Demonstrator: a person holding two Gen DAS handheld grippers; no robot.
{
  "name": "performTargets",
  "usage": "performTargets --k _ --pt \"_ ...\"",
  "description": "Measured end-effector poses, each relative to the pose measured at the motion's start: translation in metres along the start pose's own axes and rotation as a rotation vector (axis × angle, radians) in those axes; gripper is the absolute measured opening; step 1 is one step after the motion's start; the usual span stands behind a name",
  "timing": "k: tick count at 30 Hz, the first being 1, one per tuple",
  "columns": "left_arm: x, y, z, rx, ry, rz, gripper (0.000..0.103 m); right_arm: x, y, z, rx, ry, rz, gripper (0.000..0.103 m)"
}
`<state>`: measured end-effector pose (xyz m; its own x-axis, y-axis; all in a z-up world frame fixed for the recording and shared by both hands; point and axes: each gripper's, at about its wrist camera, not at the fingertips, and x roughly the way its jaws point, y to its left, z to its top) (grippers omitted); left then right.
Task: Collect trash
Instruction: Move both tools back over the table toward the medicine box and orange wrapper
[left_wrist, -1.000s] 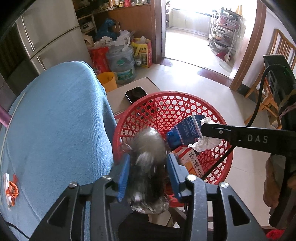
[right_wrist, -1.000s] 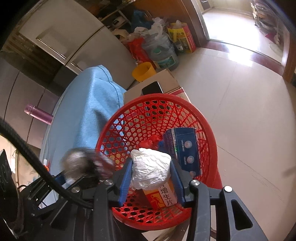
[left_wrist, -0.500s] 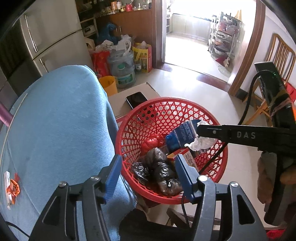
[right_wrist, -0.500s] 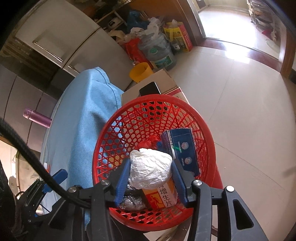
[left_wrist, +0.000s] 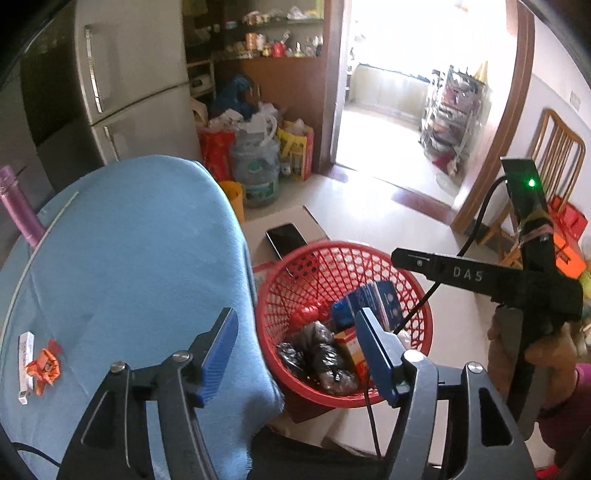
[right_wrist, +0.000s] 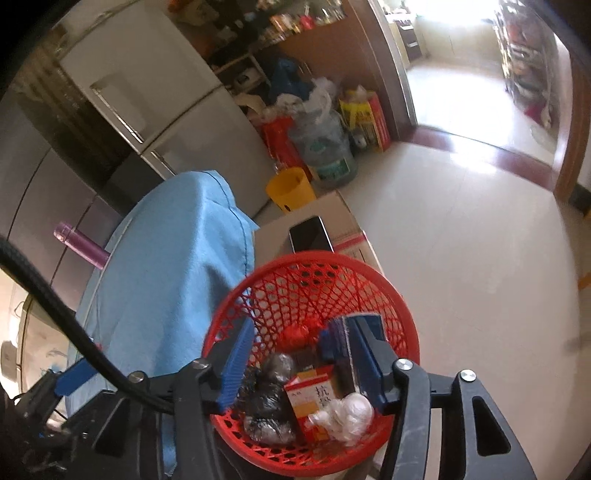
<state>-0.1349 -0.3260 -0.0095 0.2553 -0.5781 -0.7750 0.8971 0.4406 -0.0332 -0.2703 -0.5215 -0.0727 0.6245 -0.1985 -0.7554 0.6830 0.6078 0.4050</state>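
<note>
Both claws, left claw (left_wrist: 295, 350) and right claw (right_wrist: 301, 363), opening, empty; red basket (right_wrist: 400, 310) holds black bag (right_wrist: 264, 402), white wad (right_wrist: 349, 415).

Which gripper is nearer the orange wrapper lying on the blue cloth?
Left. The left gripper hangs beside the orange wrapper; the right gripper hangs over the red basket, opposite.

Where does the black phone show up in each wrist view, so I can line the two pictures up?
Left wrist: the black phone lies just above centre, on the cardboard box, right behind the far rim of the red basket.
Right wrist: the black phone lies near the centre, again on the box just beyond the basket's far rim.
Shared landmark: the yellow bucket beside the blue cloth.
</note>
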Motion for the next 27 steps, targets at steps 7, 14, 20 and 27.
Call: performTargets --k 7,14,20,27 --pt "-0.025 0.023 -0.003 -0.040 -0.063 0.052 0.067 -0.001 0.033 -0.001 -0.078 -0.017 0.004 0.058" --pt "-0.045 0.055 -0.014 -0.095 -0.107 0.131 0.067 -0.005 0.080 -0.002 -0.194 -0.058 0.006 0.058" --pt "-0.063 0.106 -0.040 -0.214 -0.110 0.220 0.068 -0.003 0.140 -0.003 -0.316 -0.079 0.058 0.060" --pt "-0.095 0.196 -0.102 -0.426 -0.086 0.389 0.068 0.015 0.234 -0.015 -0.479 -0.028 0.200 0.061"
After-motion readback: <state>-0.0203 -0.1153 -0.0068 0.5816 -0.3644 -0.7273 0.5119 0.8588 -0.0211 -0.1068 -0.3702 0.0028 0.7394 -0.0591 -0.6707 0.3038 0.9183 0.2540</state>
